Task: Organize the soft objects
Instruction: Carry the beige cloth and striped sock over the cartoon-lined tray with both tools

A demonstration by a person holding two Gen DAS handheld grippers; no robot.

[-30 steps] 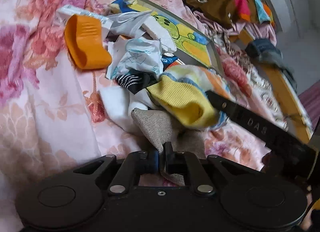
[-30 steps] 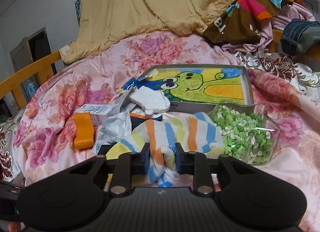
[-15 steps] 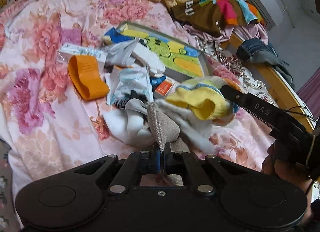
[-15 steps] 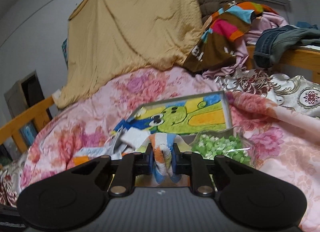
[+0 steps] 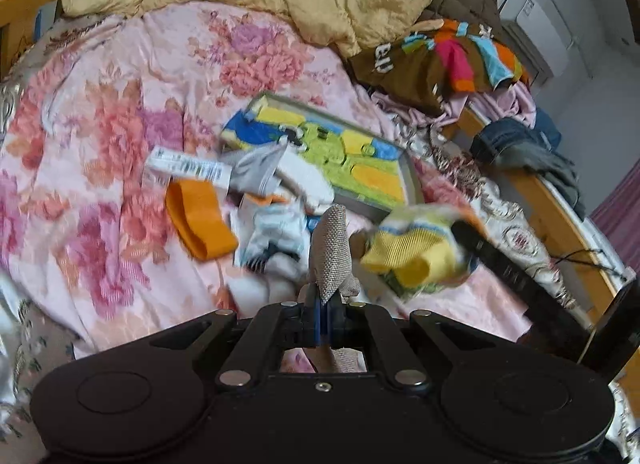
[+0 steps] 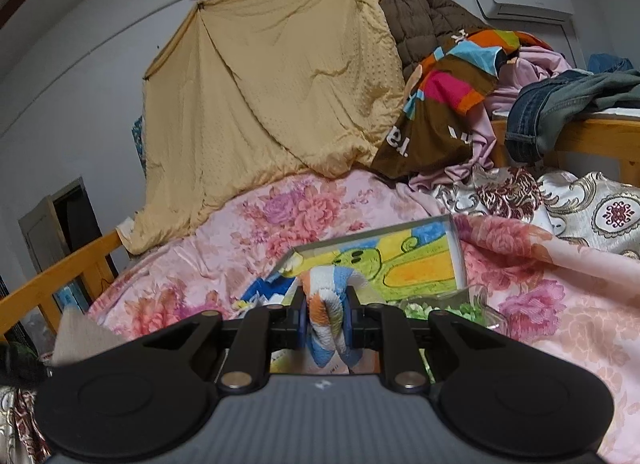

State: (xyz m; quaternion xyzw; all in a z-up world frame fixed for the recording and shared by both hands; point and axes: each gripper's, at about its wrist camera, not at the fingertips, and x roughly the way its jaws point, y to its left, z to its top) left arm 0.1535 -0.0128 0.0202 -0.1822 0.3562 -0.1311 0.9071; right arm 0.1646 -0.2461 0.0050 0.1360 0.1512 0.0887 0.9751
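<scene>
Grey sock [image 5: 331, 248] pinched in left claw [image 5: 322, 322]; striped sock [image 6: 326, 306] in right claw [image 6: 325, 322].

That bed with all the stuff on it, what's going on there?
A person is sorting soft things with a handheld gripper in each hand. The left gripper is shut on a grey knit cloth, lifted above the pile of packets and socks. The right gripper is shut on a striped sock, held up over the floral bedspread. Nothing has been put down yet.
</scene>
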